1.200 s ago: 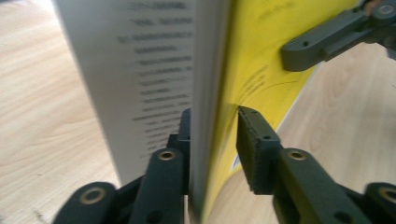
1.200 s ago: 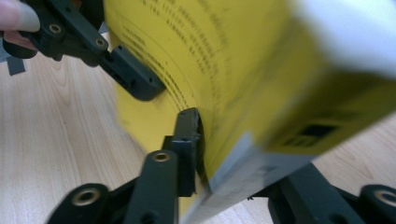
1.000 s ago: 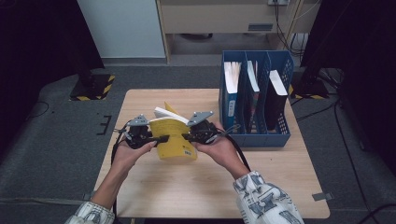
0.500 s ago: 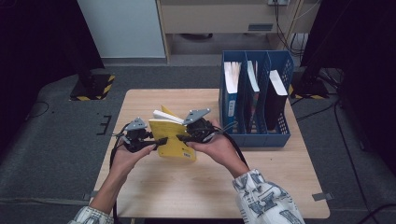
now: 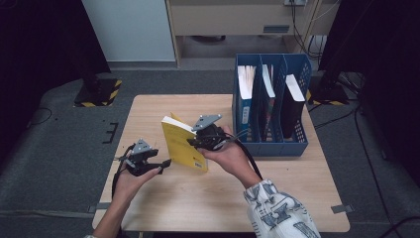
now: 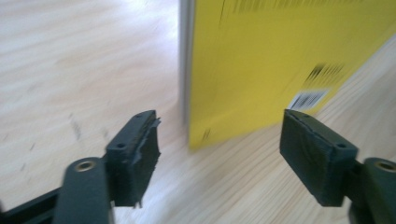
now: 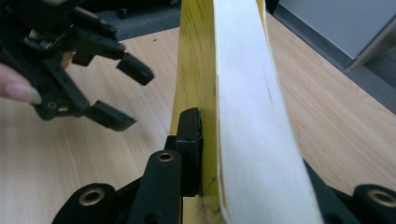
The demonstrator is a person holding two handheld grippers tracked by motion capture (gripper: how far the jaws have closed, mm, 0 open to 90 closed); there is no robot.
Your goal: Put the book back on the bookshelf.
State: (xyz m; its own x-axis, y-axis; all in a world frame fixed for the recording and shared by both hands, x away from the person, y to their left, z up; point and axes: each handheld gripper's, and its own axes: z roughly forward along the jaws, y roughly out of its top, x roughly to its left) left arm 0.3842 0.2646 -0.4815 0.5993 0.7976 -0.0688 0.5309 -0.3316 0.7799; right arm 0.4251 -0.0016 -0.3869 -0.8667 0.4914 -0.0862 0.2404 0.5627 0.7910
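Yellow book (image 5: 184, 146) stands upright on the worktop (image 5: 148, 106), lower edge resting on the wood, clamped in my right tongs (image 5: 195, 142). The right gripper view confirms this: one black jaw presses flat on the yellow cover, the white page block running up past it. My left tongs (image 5: 163, 163) have just been opening and now stand wide with nothing between them; they sit low, just beside the book's near corner but apart from it. In the left gripper view that corner shows ahead, beyond the two pads (image 6: 140, 151).

Progress, as I judge it: the handover to a single grip looks done. Filing is not. The blue file rack (image 5: 270, 146) stands to the right, each of its slots already holding books, and the yellow book is not yet in any compartment.
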